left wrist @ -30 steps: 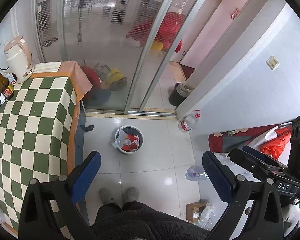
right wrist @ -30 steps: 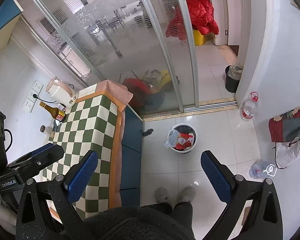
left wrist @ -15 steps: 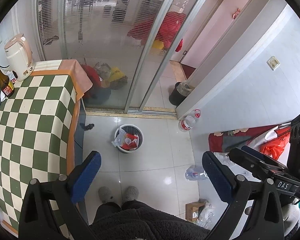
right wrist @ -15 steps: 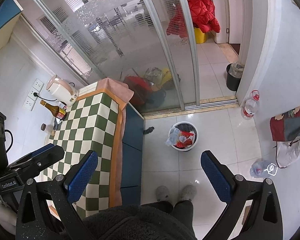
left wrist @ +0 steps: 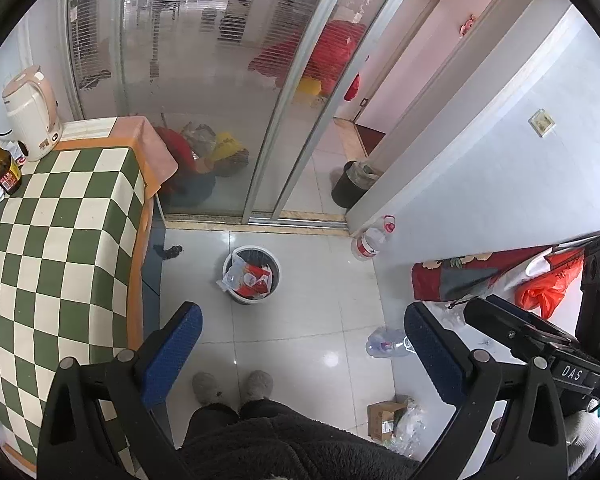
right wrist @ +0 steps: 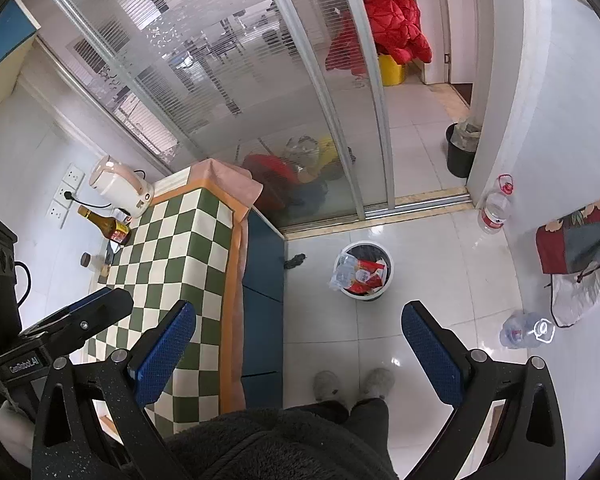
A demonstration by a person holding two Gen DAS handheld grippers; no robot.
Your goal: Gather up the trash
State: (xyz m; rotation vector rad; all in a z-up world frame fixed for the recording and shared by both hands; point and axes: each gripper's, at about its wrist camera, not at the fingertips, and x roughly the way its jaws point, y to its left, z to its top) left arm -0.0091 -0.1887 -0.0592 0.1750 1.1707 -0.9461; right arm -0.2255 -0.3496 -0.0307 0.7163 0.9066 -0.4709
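A white trash bin (left wrist: pixel 252 274) stands on the tiled floor, filled with red wrappers and a clear plastic bag; it also shows in the right wrist view (right wrist: pixel 362 270). A crushed clear plastic bottle (left wrist: pixel 388 346) lies on the floor to its right, also in the right wrist view (right wrist: pixel 526 330). A cardboard box with plastic wrap (left wrist: pixel 394 420) lies near my feet. My left gripper (left wrist: pixel 300 354) is open and empty, held high above the floor. My right gripper (right wrist: pixel 298 354) is open and empty, at a similar height.
A table with a green checked cloth (left wrist: pixel 56 248) stands at the left, bearing a kettle (left wrist: pixel 30 118) and a brown bottle (left wrist: pixel 2 162). A large water bottle (left wrist: pixel 372 240) stands by the wall. A black bin (left wrist: pixel 350 184) stands beyond the sliding glass door (left wrist: pixel 220 80). Red fabric (left wrist: pixel 480 276) lies at the right.
Both views have drifted slightly; the table and bin sit a little differently in frame. Both grippers stay open and empty.
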